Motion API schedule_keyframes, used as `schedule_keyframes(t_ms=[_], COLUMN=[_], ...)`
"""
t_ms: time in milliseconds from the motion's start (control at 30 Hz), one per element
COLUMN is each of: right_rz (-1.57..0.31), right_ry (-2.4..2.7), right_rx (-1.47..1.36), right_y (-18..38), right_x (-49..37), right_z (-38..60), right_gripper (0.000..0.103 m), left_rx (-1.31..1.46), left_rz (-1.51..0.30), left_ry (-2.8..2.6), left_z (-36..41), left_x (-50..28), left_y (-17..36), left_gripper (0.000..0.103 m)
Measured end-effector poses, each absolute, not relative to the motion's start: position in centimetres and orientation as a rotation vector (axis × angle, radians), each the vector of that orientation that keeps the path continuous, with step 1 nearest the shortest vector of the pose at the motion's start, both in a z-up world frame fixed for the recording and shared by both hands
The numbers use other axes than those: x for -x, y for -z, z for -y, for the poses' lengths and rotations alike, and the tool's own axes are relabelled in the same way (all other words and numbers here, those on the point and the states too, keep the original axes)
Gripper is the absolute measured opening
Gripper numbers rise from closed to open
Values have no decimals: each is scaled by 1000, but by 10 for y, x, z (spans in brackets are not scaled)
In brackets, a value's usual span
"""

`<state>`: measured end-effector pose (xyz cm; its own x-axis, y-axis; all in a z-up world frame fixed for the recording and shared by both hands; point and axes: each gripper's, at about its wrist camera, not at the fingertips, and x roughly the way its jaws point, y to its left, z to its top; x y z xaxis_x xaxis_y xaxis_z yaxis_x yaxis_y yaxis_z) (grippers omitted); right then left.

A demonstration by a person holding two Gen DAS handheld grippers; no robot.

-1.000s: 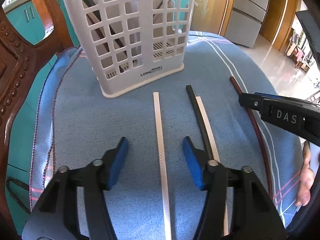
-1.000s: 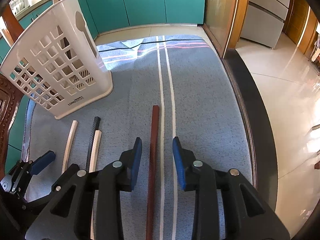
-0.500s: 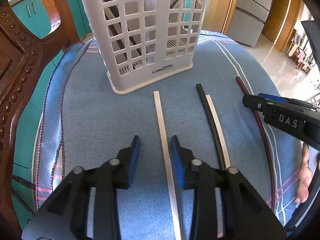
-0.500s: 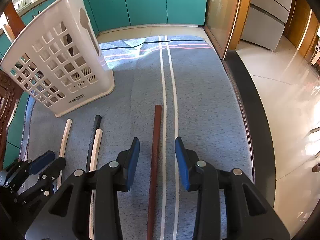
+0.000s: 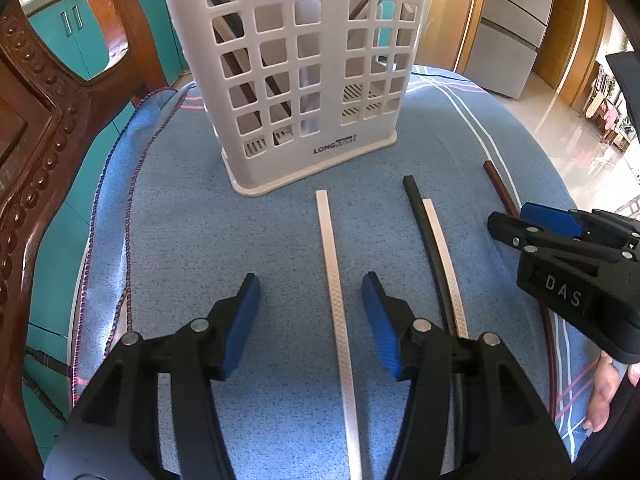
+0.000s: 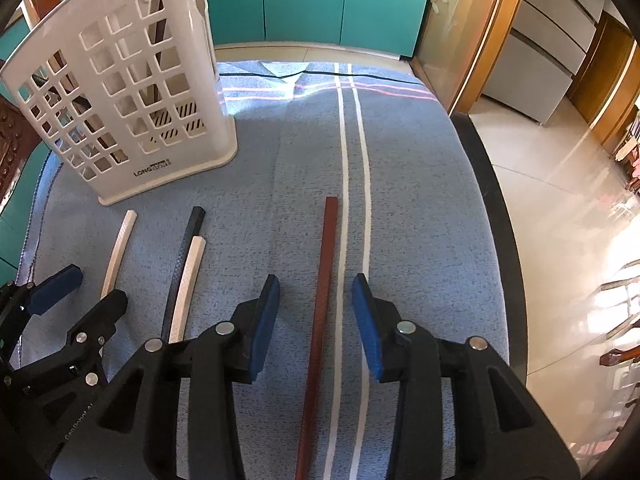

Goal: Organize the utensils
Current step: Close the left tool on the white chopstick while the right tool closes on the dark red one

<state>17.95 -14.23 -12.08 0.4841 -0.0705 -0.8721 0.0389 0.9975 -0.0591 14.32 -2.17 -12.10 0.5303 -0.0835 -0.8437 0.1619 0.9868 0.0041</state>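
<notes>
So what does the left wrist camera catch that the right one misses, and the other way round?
Only the left view shows a person's hand at its right edge and a carved wooden chair. Only the right view shows the table's dark edge and the teal cabinets straight ahead. Both show the white basket, the blue cloth, four chopsticks lying on it and both hand-held grippers, the left one open over a white chopstick, the right one open over the brown chopstick.

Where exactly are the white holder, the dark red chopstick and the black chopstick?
white holder (image 5: 304,148), left wrist view, lower front wall beside the printed name.
dark red chopstick (image 6: 326,264), right wrist view, upper shaft.
black chopstick (image 5: 420,216), left wrist view, near its far end.
</notes>
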Motion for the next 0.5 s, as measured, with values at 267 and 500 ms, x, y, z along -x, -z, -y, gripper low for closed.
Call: schedule_keyframes(t_ms=[267, 500], right_rz=[-1062, -1062], right_ry=[65, 64], right_rx=[37, 38], right_y=[120, 121], right_x=[-179, -180], right_z=[143, 143], right_gripper=[39, 39], left_rx=[-87, -93], left_rz=[-1001, -997], left_ry=[146, 138], left_z=[21, 20], left_x=[-143, -146], left_y=[121, 121], left_gripper=[56, 58])
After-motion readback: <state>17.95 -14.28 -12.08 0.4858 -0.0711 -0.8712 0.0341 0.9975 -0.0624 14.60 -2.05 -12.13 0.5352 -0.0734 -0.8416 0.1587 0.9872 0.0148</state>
